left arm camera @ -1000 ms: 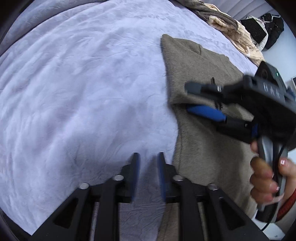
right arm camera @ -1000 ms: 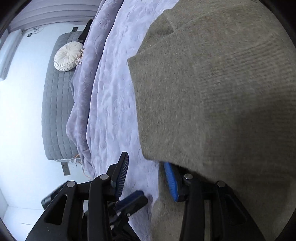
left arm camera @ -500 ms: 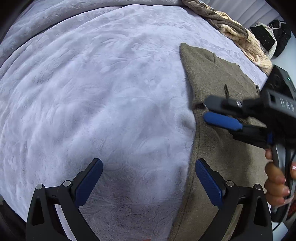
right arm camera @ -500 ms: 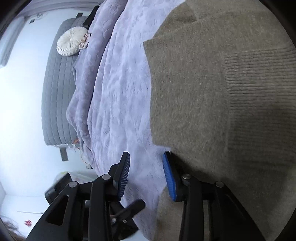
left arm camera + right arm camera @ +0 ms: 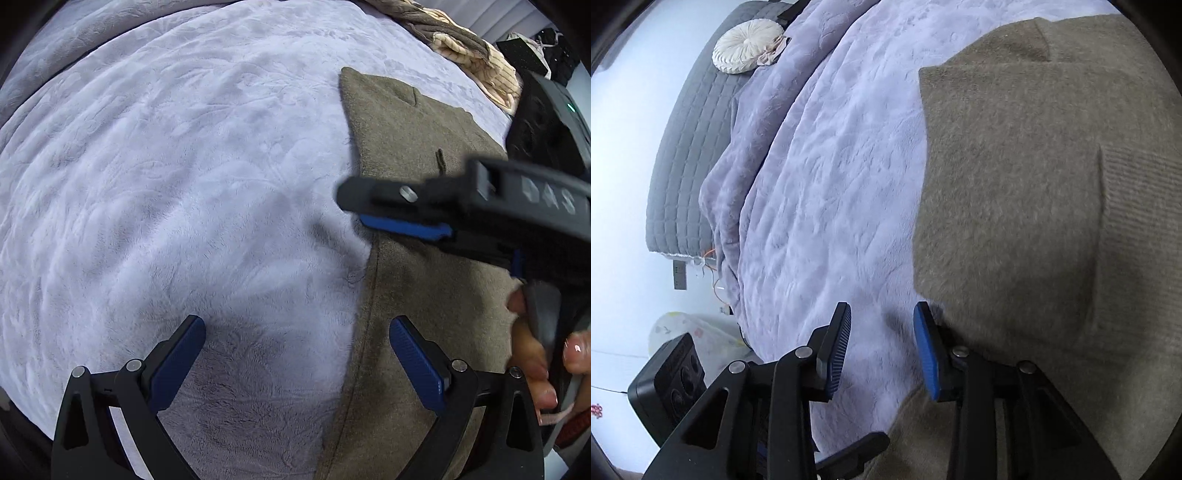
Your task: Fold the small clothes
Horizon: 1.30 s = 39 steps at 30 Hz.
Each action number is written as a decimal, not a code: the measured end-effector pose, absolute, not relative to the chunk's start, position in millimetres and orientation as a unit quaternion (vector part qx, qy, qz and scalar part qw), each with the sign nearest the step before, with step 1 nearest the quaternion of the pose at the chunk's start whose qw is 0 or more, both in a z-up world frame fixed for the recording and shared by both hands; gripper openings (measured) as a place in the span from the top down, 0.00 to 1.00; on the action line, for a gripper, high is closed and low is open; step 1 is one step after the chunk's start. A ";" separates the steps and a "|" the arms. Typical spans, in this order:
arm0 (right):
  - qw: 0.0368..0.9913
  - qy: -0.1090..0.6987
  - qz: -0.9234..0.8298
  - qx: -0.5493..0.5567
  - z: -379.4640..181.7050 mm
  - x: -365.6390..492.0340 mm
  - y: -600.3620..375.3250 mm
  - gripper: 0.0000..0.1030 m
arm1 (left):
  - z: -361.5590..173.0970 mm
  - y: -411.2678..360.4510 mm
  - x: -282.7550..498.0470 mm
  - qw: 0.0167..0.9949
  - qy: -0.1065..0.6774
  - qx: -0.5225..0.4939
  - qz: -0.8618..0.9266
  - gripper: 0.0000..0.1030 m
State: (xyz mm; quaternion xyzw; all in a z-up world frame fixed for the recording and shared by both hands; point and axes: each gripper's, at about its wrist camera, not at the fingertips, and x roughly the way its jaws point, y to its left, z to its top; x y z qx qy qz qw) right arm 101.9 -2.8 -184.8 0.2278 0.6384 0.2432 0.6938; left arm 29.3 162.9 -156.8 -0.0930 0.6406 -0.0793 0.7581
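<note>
Olive-brown knit garment (image 5: 413, 155) lies flat on the bed's lilac plush blanket (image 5: 184, 184), toward the right side in the left wrist view. Its left border runs as a straight edge with a seam line down to the bottom of that view. In the right wrist view the garment (image 5: 1015, 166) shows a folded layer on top, with a ribbed band at its right side.

Left hand-held gripper (image 5: 297, 363): jaws spread wide, released, nothing between the pads. It straddles the garment's left edge; 1 blue pad is over bare blanket, the other over the knit. Whether the pads touch the fabric cannot be told.

Right hand-held gripper (image 5: 882, 350): jaws part-way apart, only blanket seen between the 2 pads, so nothing is grasped. Its right pad sits just beside the folded layer's lower left corner. In the left wrist view the same right hand-held gripper (image 5: 373, 216) reaches in from the right, tip at the garment's left edge, with a person's hand (image 5: 535, 354) around its grip.

Surroundings: a heap of beige and brown clothes (image 5: 461, 40) at the far end of the blanket; a round cream cushion (image 5: 748, 46) on a grey quilted bedspread (image 5: 687, 147) beyond the blanket.
</note>
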 end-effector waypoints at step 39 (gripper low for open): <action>0.723 0.652 0.038 0.228 -119.4 -46.1 -135.0 0.64 | -124.7 109.0 5.2 0.723 0.679 -0.008 -0.124 0.03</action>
